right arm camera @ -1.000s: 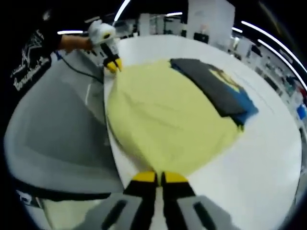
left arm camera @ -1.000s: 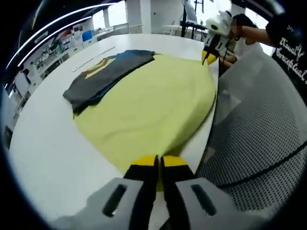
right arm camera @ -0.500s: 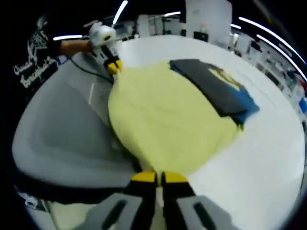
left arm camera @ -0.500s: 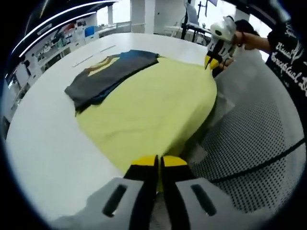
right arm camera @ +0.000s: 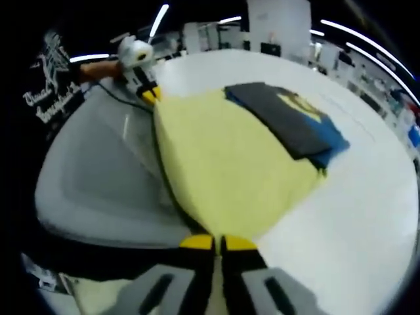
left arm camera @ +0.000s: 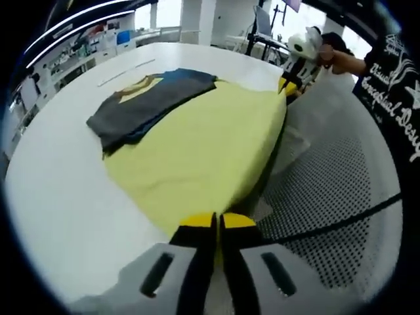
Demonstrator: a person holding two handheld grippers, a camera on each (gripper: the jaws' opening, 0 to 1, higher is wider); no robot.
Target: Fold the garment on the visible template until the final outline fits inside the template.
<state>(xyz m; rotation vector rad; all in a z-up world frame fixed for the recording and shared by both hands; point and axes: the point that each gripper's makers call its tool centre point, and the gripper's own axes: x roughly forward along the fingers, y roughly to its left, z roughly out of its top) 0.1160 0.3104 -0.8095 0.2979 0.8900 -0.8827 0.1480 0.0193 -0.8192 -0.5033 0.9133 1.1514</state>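
Presently, item 1: left tool (left arm camera: 217,222). Jaws pressed together w/ yellow garment (left arm camera: 203,141) edge pinched between the tips, at near corner of the cloth. Seen from right gripper view as well, far off at upper left (right arm camera: 149,95), tips closed on the opposite corner of same garment (right arm camera: 230,164).

Item 2: right tool (right arm camera: 217,243). Jaws together, clamped on garment's near edge. In left gripper view it sits at top right (left arm camera: 287,85), tips on the far corner; a person's hand (left arm camera: 328,56) wraps its handle, forearm reaching in from the right.

Item 3: yellow garment. Spread wide on white worktop (left arm camera: 59,190), stretched taut between both tools, one long edge raised off worktop w/ dark shadow under it. Far side lies flat.

Item 4: dark folded garment (left arm camera: 147,102), grey w/ blue and a yellow print, lying on the yellow garment's far edge, partly overlapping it, well apart from both tools.

Item 5: grey mesh chair (left arm camera: 328,197), beside worktop edge, below lifted cloth edge.
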